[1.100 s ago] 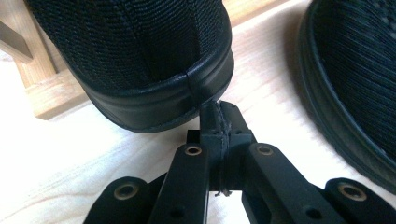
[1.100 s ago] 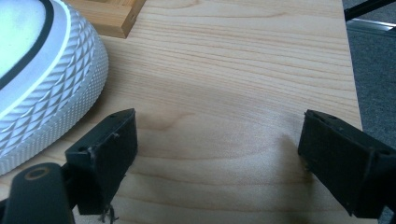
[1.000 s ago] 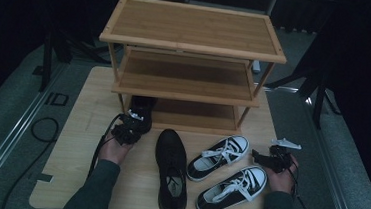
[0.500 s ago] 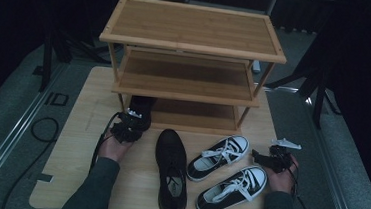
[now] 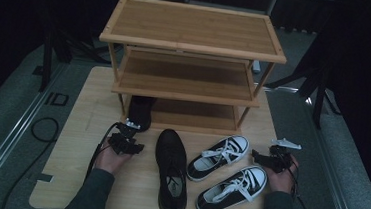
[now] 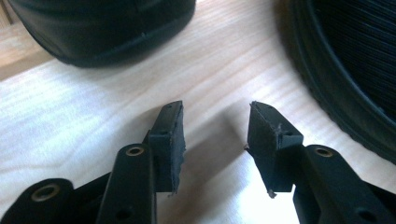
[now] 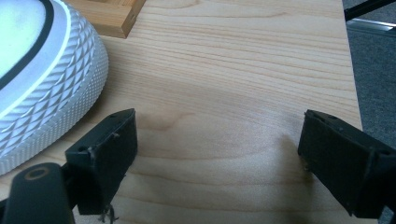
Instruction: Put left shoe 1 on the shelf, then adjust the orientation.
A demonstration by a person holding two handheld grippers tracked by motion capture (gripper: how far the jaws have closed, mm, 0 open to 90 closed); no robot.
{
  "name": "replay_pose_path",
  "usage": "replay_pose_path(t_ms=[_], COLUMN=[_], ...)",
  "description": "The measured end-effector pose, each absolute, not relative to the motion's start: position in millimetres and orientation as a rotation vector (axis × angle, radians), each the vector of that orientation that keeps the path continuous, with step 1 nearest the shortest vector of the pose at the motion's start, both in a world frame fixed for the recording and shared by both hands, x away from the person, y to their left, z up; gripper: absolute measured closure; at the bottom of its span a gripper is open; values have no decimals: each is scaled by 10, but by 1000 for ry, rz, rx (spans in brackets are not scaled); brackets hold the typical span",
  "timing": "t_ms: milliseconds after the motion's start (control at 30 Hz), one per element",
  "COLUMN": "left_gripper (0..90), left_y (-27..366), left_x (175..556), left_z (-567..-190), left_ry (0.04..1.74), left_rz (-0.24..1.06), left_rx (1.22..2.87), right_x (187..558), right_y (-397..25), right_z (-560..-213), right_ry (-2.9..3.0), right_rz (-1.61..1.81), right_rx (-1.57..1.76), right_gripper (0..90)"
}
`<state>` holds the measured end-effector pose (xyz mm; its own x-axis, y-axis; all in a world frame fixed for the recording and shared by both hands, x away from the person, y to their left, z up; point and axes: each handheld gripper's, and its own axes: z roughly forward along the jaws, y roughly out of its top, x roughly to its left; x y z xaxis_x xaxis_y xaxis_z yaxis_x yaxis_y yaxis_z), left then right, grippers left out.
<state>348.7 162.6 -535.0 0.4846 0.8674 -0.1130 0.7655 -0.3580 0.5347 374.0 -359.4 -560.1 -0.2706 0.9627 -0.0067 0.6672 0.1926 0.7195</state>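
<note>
One black leather shoe [image 5: 140, 112] stands on the bottom shelf of the bamboo shoe rack [image 5: 193, 46], at its left end. Its mate [image 5: 170, 171] lies on the table with the toe pointing at the rack. My left gripper [image 5: 132, 144] sits between them, open and holding nothing. In the left gripper view the gripper [image 6: 215, 140] has the shelved shoe's heel [image 6: 102, 28] ahead to the left and the other shoe [image 6: 345, 70] to the right. My right gripper [image 5: 257, 158] is wide open [image 7: 219, 158] beside a sneaker's white toe [image 7: 42, 79].
Two black-and-white sneakers [image 5: 218, 157] [image 5: 232, 188] lie side by side on the wooden table [image 5: 81, 126], between the black shoe and my right hand. A foot of the rack [image 7: 112, 16] stands just ahead of the right gripper. The table's right edge [image 7: 348, 65] is close.
My left gripper has drawn back a little toward me, away from the black shoe on the bottom shelf. The right gripper and all the shoes stay put.
</note>
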Motion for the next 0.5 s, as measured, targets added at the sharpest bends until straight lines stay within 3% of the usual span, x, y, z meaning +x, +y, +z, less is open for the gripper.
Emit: replay_pose_path(t_ms=[500], left_gripper=[522], left_y=[1395], left_x=[3134], left_z=[-4835], left_ry=[1107], left_rz=[237], left_rx=[2203], right_x=[3740], right_y=[-3594], right_z=[-5600], right_ry=[2012], right_rz=[848], right_rx=[1520], right_gripper=[118])
